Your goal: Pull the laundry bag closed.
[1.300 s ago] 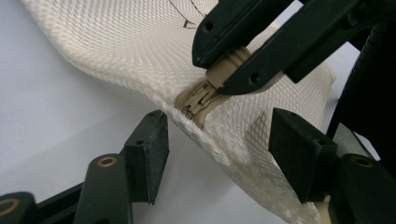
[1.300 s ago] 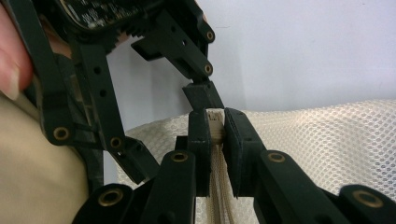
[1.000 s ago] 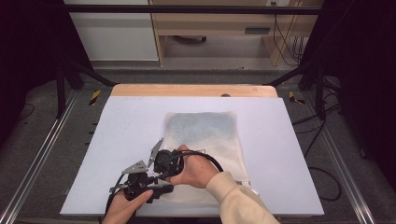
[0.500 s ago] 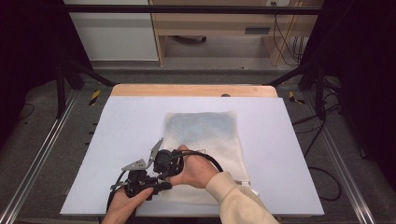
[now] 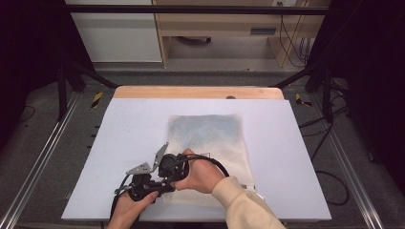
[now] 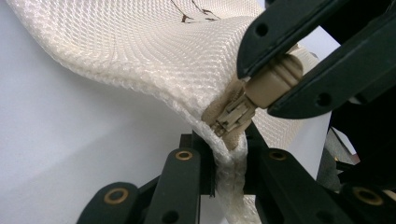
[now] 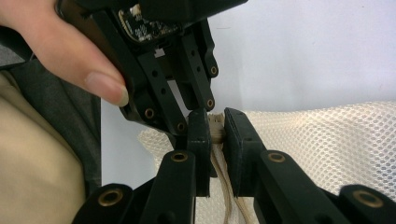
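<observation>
You are holding a cream mesh laundry bag (image 5: 206, 152) that is lying flat on the pale table (image 5: 119, 143), and both claws are meeting at its near left corner. Your left claw (image 6: 228, 156) has just been closing, and its jaws are now pinching the thick seamed edge (image 6: 233, 177) of the bag right below the zipper slider (image 6: 229, 119). Your right claw (image 7: 216, 128) is clamping the beige pull tab (image 6: 275, 81) of that slider, with the bag's edge cord running down between its jaws. By my reading, you are setting up to work the zipper: one claw anchoring the fabric, the other ready to draw the slider along. The next move is likely calling for a steady pull along the line of the seam while the left claw is keeping the edge taut, since the netting is soft and is already bunching upward near the corner. The mesh is looking fine, honeycombed and limp, while the tab is looking like smooth, rigid plastic.
</observation>
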`<act>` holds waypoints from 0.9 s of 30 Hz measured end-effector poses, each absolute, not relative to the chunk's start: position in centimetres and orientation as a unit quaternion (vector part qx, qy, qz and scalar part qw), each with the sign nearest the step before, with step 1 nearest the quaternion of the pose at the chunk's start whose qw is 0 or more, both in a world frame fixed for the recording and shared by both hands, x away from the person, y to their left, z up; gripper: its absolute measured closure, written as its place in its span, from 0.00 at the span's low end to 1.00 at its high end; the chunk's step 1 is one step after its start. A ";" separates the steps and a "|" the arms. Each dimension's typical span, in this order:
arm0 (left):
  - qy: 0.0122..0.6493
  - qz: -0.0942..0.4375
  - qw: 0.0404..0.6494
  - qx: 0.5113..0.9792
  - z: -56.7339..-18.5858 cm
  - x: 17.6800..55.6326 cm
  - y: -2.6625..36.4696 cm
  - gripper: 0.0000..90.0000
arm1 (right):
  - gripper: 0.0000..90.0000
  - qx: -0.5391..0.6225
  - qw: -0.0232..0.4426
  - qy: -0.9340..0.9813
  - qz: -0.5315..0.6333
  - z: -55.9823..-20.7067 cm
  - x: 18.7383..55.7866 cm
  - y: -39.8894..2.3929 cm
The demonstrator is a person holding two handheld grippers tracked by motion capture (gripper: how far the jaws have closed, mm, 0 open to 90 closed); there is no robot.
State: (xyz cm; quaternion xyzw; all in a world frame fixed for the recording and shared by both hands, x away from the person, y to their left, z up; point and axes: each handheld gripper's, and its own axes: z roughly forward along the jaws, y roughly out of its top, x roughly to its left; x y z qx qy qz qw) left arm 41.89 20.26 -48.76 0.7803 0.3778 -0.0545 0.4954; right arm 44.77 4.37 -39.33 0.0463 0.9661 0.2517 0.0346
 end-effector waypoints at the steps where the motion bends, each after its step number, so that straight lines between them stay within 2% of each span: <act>1: 0.378 -0.054 0.495 0.781 -48.7 41.9 20.3 0.91 | 0.91 0.049 0.036 0.966 0.253 -39.4 44.7 4.3; 27: 0.384 -0.035 0.493 0.780 -48.4 41.9 20.7 0.93 | 0.91 0.042 0.064 0.967 0.243 -40.4 44.2 2.5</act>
